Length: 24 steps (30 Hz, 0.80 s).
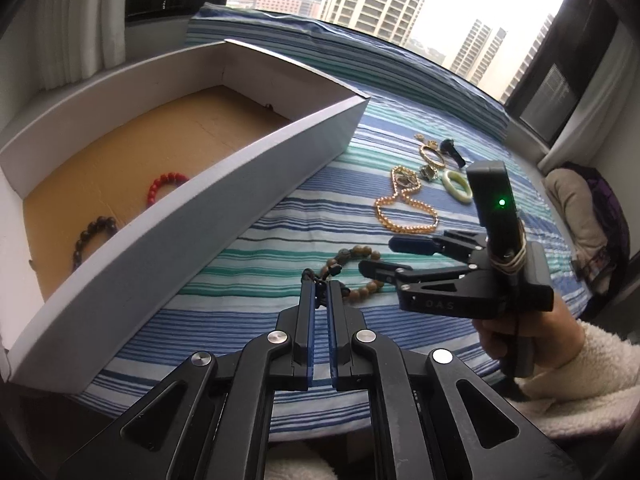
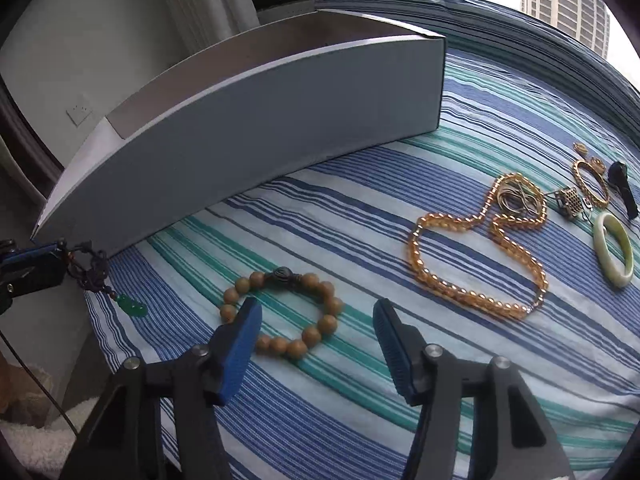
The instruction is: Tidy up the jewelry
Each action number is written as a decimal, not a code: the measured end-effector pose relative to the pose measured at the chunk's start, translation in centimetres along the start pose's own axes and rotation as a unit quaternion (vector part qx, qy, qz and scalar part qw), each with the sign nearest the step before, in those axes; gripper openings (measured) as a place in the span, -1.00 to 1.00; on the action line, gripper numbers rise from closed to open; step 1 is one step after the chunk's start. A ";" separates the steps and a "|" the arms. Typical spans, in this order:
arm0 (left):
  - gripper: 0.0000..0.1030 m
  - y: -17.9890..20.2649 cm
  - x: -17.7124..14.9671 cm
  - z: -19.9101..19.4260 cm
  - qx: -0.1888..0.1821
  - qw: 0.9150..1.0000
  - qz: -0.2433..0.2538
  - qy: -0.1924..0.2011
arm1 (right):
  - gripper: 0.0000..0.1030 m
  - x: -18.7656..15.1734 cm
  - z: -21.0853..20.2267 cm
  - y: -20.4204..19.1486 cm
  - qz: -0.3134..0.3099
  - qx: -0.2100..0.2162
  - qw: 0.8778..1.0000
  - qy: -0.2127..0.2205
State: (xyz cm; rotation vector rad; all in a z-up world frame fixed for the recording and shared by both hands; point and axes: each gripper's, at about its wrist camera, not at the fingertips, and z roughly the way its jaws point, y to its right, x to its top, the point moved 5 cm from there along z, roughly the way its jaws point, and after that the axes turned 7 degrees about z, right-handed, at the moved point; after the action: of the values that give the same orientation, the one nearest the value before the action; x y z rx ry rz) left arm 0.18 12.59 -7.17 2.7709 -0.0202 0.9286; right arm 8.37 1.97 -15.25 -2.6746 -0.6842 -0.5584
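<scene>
Left wrist view: left gripper (image 1: 320,284) nearly closed, pinching dark knotted cord of green pendant charm (image 2: 134,307), which dangles beside white box (image 1: 240,196). Red bead bracelet (image 1: 166,188) and dark bead bracelet (image 1: 94,240) lie inside box. Right gripper (image 2: 316,320) spread wide, holding nothing, above tan bead bracelet (image 2: 280,312) on striped bedspread (image 2: 360,400). Amber necklace (image 2: 480,256) and jade bangle (image 2: 614,250) lie farther right. Raised lettering on right gripper body reads "OAS".
</scene>
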 end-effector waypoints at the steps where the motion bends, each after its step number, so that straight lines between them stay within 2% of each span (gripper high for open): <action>1: -0.93 -0.3 -0.1 -0.1 0.001 1.000 -0.005 0.002 | 0.08 0.2 0.7 -0.3 -0.011 -0.005 1.000 -0.011; 3: -0.93 -0.9 -0.2 -0.2 0.000 1.000 -0.012 0.004 | -0.07 0.2 1.8 -0.5 -0.025 -0.018 0.999 -0.032; 5: -0.93 -1.3 -0.3 -0.2 -0.003 1.000 -0.016 0.006 | -0.15 0.4 2.1 -0.8 -0.038 -0.029 0.998 -0.034; 6: -0.93 -1.4 -0.4 -0.2 -0.004 1.000 -0.018 0.006 | -0.31 0.5 2.2 -0.9 -0.046 -0.036 0.998 -0.038; 7: -0.93 -1.5 -0.4 -0.1 -0.005 1.000 -0.019 0.005 | -0.59 0.5 2.3 -1.0 -0.054 -0.042 0.997 -0.039; 8: -0.93 -1.5 -0.4 0.1 -0.005 1.000 -0.020 0.005 | -0.73 0.6 2.3 -1.1 -0.060 -0.047 0.996 -0.041; 9: -0.93 -1.6 -0.4 0.1 -0.006 1.000 -0.022 0.005 | -0.77 0.6 2.3 -1.1 -0.061 -0.048 0.996 -0.045; 12: -0.93 -1.6 -0.4 -0.2 -0.008 1.000 -0.023 0.008 | -0.77 0.7 1.4 -0.9 -0.047 -0.040 0.997 -0.045; 18: -0.93 -1.6 0.5 -1.4 -0.016 0.999 -0.027 0.016 | -0.77 2.3 -4.8 -2.2 -0.032 -0.001 0.999 0.003; 24: -0.93 -2.6 3.7 -4.3 -0.018 0.998 -0.043 0.033 | -0.77 5.9 -11.2 -4.8 -0.047 0.029 0.997 0.049</action>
State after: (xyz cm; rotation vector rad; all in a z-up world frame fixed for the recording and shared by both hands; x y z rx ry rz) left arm 0.80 16.21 -2.10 2.6836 0.0920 0.9857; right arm 7.39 3.81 -1.88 -2.5529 -0.7883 -0.6794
